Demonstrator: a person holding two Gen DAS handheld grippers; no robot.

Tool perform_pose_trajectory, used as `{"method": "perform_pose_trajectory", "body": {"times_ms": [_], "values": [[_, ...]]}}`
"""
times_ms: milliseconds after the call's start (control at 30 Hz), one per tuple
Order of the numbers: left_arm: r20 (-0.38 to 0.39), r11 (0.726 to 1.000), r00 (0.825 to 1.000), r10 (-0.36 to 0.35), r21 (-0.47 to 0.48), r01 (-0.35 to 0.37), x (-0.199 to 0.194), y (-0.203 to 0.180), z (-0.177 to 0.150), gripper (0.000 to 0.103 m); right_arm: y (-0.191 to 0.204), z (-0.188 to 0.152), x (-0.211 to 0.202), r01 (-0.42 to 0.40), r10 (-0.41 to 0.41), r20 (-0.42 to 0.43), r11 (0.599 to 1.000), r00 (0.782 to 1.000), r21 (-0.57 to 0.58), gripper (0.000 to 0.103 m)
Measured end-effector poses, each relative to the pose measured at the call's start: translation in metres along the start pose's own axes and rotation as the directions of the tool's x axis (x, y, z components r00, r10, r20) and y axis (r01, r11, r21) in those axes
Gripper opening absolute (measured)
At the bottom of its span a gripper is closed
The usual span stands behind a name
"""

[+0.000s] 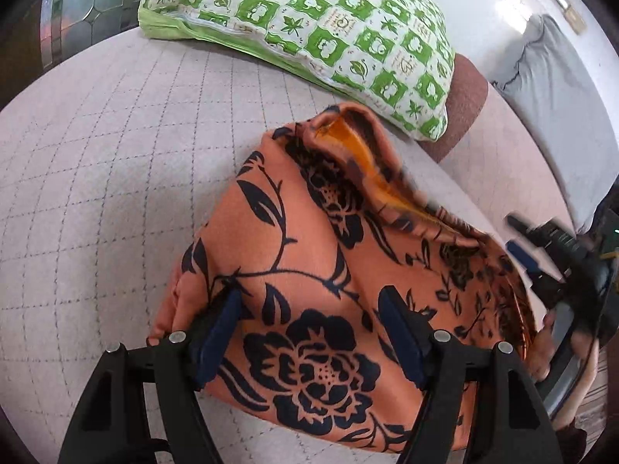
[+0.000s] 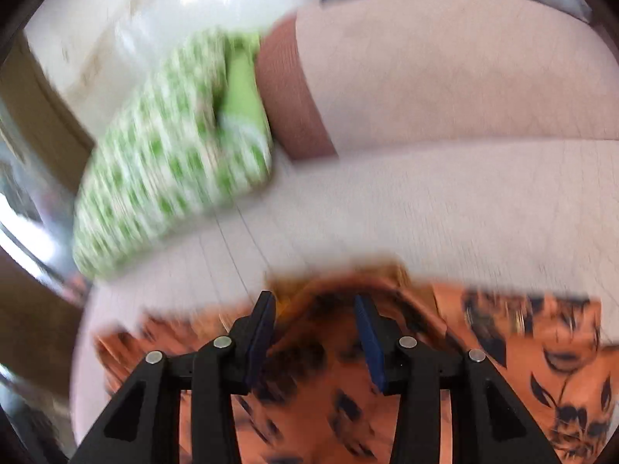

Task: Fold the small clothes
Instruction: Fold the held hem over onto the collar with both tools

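Far left of my left view is bare quilted bed (image 1: pixel 96 162), the flat surface I need for folding. At its far edge a green checked pillow (image 1: pixel 309 31) lies out of the way, well apart from the work.

Center: the orange flowered garment (image 1: pixel 309 270) lies on the bed, bunched, one edge lifted so the brighter inside shows. Looks partly gathered, not yet a neat fold.

My left claw (image 1: pixel 309 332) points steeply down over the near end of the garment. Jaws stand wide and released, cloth between and under them, pads pressing nothing. My guess: it sits there ready to pin or pinch the near edge.

Right edge of that view: my right claw (image 1: pixel 541 255), blurred, just beside the garment's far side, a hand partly visible behind it.

Right view is smeared. The right claw (image 2: pixel 317 328) angles down at the raised hem, jaws about half apart, orange cloth between them. Cannot tell if the pads press it or it's loose. Pillow (image 2: pixel 166 162) upper left, bed (image 2: pixel 425 201) beyond the garment (image 2: pixel 522 332).
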State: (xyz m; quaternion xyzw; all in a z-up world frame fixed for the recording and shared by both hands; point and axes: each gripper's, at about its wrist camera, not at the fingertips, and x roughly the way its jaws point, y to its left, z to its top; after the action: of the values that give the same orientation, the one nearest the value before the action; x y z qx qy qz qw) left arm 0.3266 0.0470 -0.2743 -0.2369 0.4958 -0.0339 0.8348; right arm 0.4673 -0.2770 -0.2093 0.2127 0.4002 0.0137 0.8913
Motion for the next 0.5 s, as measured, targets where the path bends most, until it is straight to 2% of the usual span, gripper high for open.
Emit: {"method": "perform_pose_trajectory", "body": {"times_ms": [67, 133, 200, 267, 333, 400, 500], "values": [[-0.005, 1.000, 1.000, -0.020, -0.017, 0.020, -0.002, 0.004, 0.002, 0.074, 0.003, 0.010, -0.014, -0.054, 0.051, 0.076, 0.997, 0.996, 0.045, 0.051], [-0.007, 0.998, 0.999, -0.046, -0.043, 0.045, -0.007, 0.011, 0.004, 0.074, 0.009, 0.008, -0.022, -0.087, 0.084, 0.077, 0.996, 0.993, 0.035, 0.051], [-0.004, 0.995, 0.998, -0.066, -0.071, 0.066, -0.011, 0.017, 0.005, 0.074, 0.019, -0.004, -0.023, -0.115, 0.115, 0.010, 0.993, 0.993, 0.007, 0.051], [0.007, 0.994, 0.997, -0.073, -0.083, 0.073, -0.018, 0.021, 0.005, 0.074, 0.039, -0.022, -0.011, -0.174, 0.172, -0.088, 0.985, 0.981, -0.020, 0.051], [0.014, 0.995, 0.998, -0.068, -0.074, 0.069, -0.015, 0.018, 0.008, 0.074, 0.058, -0.041, 0.001, -0.206, 0.194, -0.178, 0.977, 0.965, -0.049, 0.051], [0.007, 0.996, 0.998, -0.062, -0.060, 0.062, -0.015, 0.019, 0.004, 0.074, 0.075, -0.057, 0.014, -0.215, 0.192, -0.238, 0.973, 0.952, -0.077, 0.051], [-0.016, 0.999, 0.999, -0.040, -0.033, 0.040, -0.009, 0.018, 0.002, 0.074, 0.095, -0.066, 0.050, -0.180, 0.147, -0.299, 0.980, 0.943, -0.088, 0.051]]}}
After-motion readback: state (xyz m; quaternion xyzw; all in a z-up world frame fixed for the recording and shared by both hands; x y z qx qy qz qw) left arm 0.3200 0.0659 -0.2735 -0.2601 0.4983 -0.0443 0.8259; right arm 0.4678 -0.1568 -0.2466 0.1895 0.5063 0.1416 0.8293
